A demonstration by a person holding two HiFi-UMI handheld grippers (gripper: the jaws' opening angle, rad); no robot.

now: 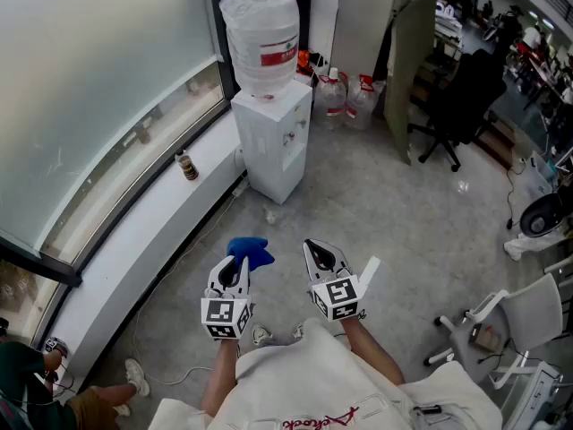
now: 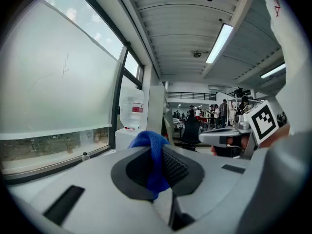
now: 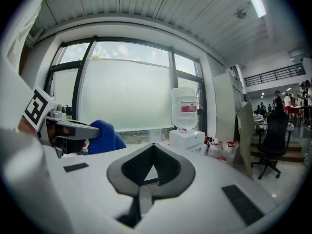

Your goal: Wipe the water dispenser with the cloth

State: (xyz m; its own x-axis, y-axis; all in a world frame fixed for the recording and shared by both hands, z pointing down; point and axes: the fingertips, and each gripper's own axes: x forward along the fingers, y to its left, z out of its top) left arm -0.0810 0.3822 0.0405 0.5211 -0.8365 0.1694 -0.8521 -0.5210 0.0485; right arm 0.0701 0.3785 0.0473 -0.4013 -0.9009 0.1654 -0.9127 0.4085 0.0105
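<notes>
While the left gripper [image 2: 155,155] is clamped on the blue cloth [image 2: 146,139] and the right gripper [image 3: 153,147] sits closed on nothing beside it, this looks like the approach step: the water dispenser [image 1: 272,141] stands well ahead by the window, so next likely means stepping closer and pressing cloth to it.

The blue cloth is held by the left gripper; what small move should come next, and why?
Probably carry the left gripper forward toward the water dispenser: its jaws are shut on the blue cloth, but the dispenser stands apart, farther ahead, so no wiping seems possible yet.
</notes>
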